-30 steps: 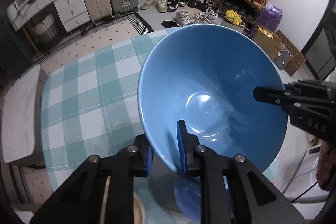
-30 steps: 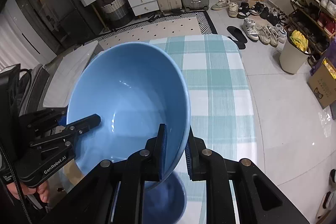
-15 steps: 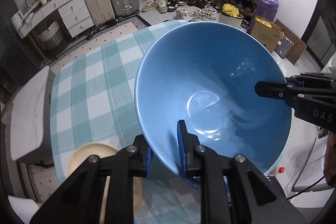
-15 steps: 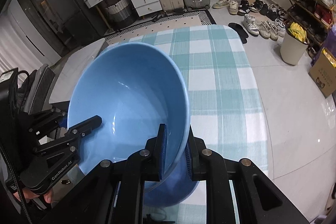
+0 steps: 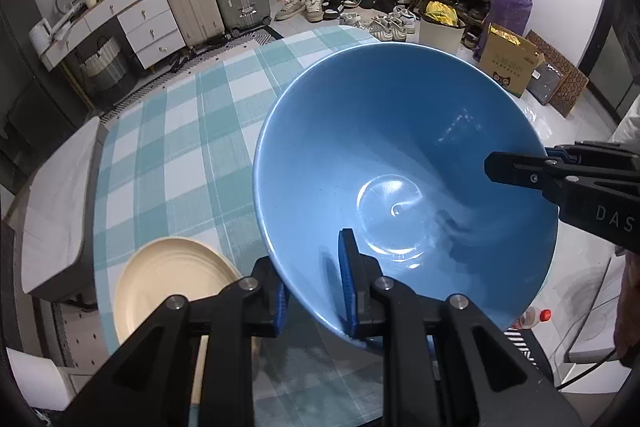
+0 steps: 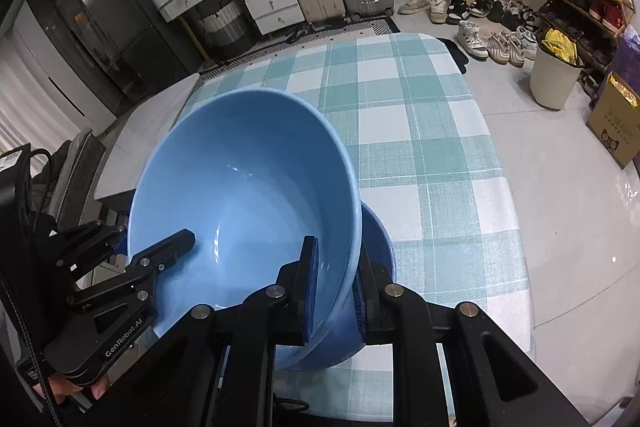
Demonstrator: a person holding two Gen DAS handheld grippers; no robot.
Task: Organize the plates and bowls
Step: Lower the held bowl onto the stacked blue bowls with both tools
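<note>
1. As I hold the large glossy blue ceramic bowl (image 5: pixel 404 183) tilted above the bench (image 5: pixel 172 131), which is covered in a teal-and-white checked cloth, both grippers share its weight from opposite sides of the rim.
2. My left gripper (image 5: pixel 312 291) has its fingers pinching the bowl's near wall, one blue pad inside and one outside.
3. My right gripper (image 6: pixel 334 287) pinches the opposite side of the rim the same way, seen in the right wrist view.
4. Directly beneath the held bowl, a second blue bowl (image 6: pixel 378 239) sits on the bench near its front edge, only part of its rim showing past the upper one.
5. To the left of it, a cream round ridged plate (image 5: pixel 168 287) rests on the cloth near the bench edge, apart from the bowls.
6. I judge the task to be midway: the held bowl looks lined up to nest into the one below, but it is not yet seated or released.
7. Left to do, as I read it: lower it, let go with both grippers, then deal with the plate.
</note>
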